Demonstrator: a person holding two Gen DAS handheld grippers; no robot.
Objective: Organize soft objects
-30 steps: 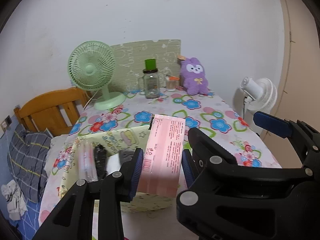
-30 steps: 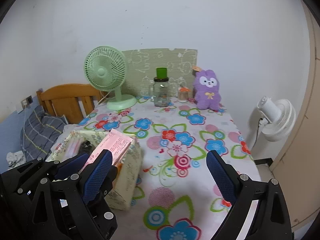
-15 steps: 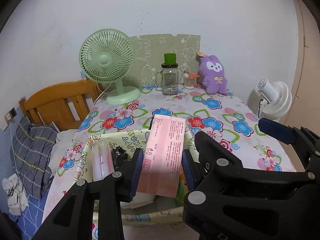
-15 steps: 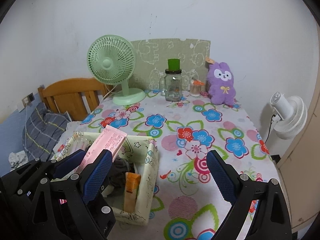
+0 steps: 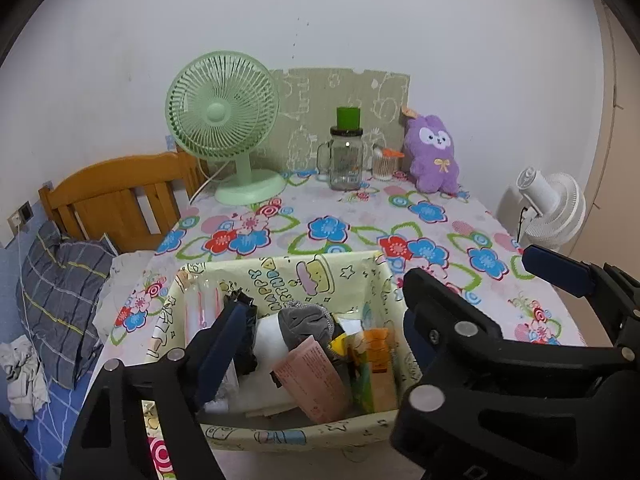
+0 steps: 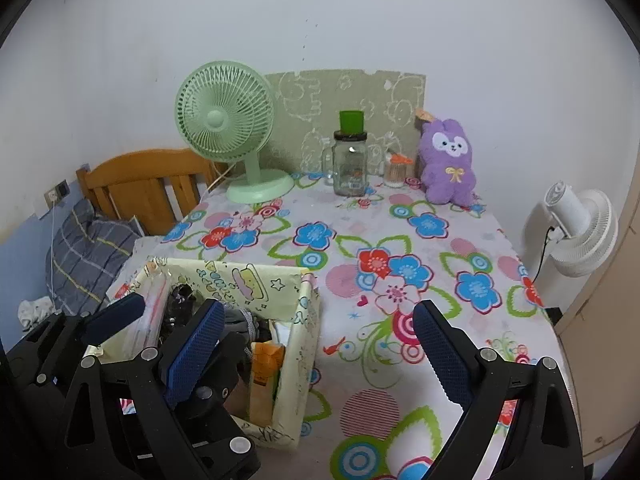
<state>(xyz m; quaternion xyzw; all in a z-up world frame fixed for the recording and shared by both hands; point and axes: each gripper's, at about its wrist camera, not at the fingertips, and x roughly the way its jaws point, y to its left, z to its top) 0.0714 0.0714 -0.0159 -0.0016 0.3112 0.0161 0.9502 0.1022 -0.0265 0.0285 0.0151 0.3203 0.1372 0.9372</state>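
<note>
The left gripper (image 5: 320,344) hangs over the yellow fabric bin (image 5: 280,276), and its fingers (image 5: 224,344) have just been opening: they now stand spread wide with nothing pinched between them. Below and between them the pink packet (image 5: 310,380) lies loose inside the bin, tilted, its long axis running from the near wall up and away toward the fingertips, leaning among a grey cloth roll (image 5: 306,322) and an orange carton (image 5: 378,352). That piece of the job looks done.

The right gripper (image 6: 320,344) is also spread wide and empty, its fingers (image 6: 440,356) framing bare flowered desk (image 6: 400,240) just right of the bin.

What the next move most likely turns on is the purple plush toy (image 6: 448,168), seemingly the remaining soft thing outside the bin. It sits upright, long axis vertical, far ahead of both pairs of fingers at the back edge of the desk, beside the glass jar (image 6: 351,168), and to the right of the line they point along. The right hand appears the nearer and has an unobstructed path straight ahead; the left would have to clear the bin first.
</note>
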